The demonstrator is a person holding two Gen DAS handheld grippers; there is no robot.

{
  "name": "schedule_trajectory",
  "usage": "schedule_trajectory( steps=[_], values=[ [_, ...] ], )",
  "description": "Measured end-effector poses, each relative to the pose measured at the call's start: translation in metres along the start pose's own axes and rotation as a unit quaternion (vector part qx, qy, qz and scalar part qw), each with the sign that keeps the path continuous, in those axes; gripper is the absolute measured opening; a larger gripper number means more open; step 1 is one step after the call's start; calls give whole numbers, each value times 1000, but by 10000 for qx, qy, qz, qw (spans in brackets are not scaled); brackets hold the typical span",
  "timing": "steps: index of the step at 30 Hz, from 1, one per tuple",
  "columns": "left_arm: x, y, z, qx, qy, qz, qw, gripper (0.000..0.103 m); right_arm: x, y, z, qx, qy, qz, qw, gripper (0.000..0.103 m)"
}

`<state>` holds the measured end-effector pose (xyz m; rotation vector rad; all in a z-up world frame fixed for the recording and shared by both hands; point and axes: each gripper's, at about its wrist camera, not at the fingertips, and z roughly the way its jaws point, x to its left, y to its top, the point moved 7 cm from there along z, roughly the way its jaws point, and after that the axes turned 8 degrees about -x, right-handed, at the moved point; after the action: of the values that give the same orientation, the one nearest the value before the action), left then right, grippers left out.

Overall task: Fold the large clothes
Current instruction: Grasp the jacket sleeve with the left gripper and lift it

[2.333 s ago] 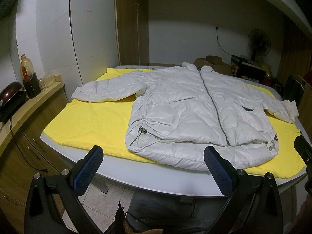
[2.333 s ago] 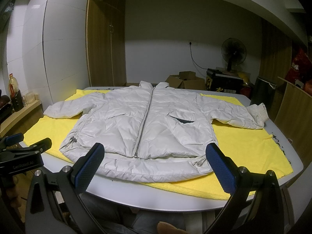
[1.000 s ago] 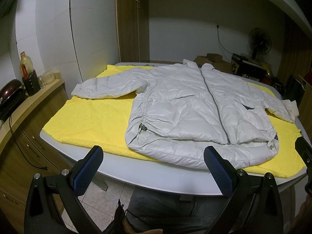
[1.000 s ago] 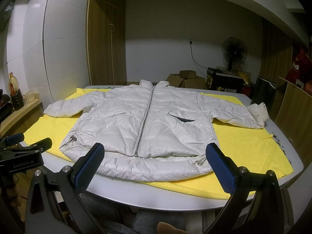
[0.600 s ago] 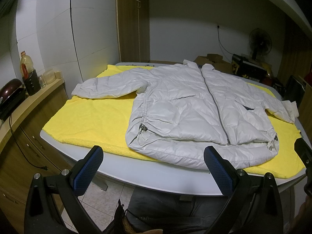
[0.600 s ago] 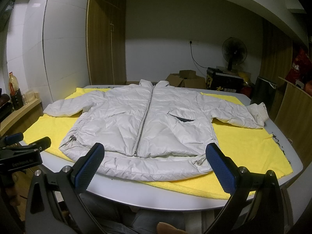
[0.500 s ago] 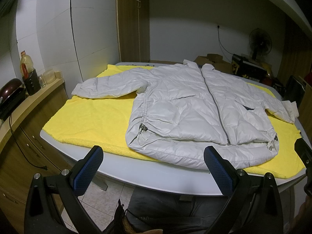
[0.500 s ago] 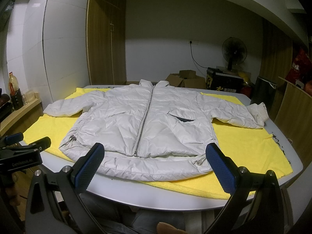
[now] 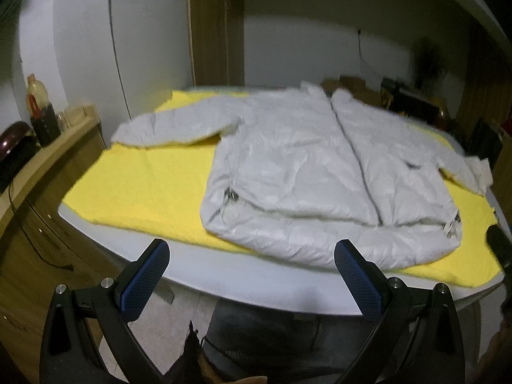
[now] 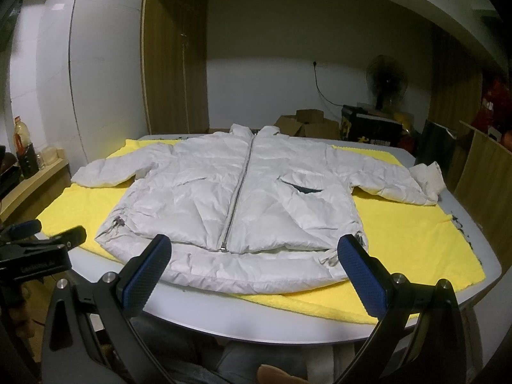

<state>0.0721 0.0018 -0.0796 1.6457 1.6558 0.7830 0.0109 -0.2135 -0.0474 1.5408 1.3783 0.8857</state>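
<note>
A white puffer jacket [image 9: 307, 172] lies flat, front up and zipped, sleeves spread, on a yellow cloth [image 9: 144, 188] over a grey table [image 9: 256, 284]. It also shows in the right wrist view [image 10: 236, 204]. My left gripper [image 9: 252, 275] is open and empty, held short of the table's near edge, left of the jacket's hem. My right gripper [image 10: 256, 268] is open and empty, held just before the hem near the zipper's end. The left gripper shows at the left of the right wrist view [image 10: 35, 240].
A wooden counter [image 9: 38, 163] with a bottle [image 9: 35, 105] and a dark pot stands to the left. Cardboard boxes [image 10: 307, 124], a fan [image 10: 387, 80] and dark crates stand behind the table. A wooden panel [image 10: 483, 172] stands at the right.
The left wrist view has gone blurred and the jacket sits slightly higher in it, so the left gripper is moving. The right gripper's view is nearly the same.
</note>
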Motion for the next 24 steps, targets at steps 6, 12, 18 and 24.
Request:
schedule_trajectory(
  steps=[6,12,18,24],
  values=[
    [42,14,57,816,-901,-760,9897,103,0,-3,10,-456,-100,39,9989,103],
    [108,64,163,1290,-2828,-3368,8888,103,12,-12,42,-421,212,-33,9989,103],
    [159,89,251,874,-2436,-4412,8593,103,4,-23,68,-176,110,-149,9997,103],
    [149,104,297,1007,-2561,-4874,8287,103,-21,-25,93,134,-139,148,9997,103]
  ],
)
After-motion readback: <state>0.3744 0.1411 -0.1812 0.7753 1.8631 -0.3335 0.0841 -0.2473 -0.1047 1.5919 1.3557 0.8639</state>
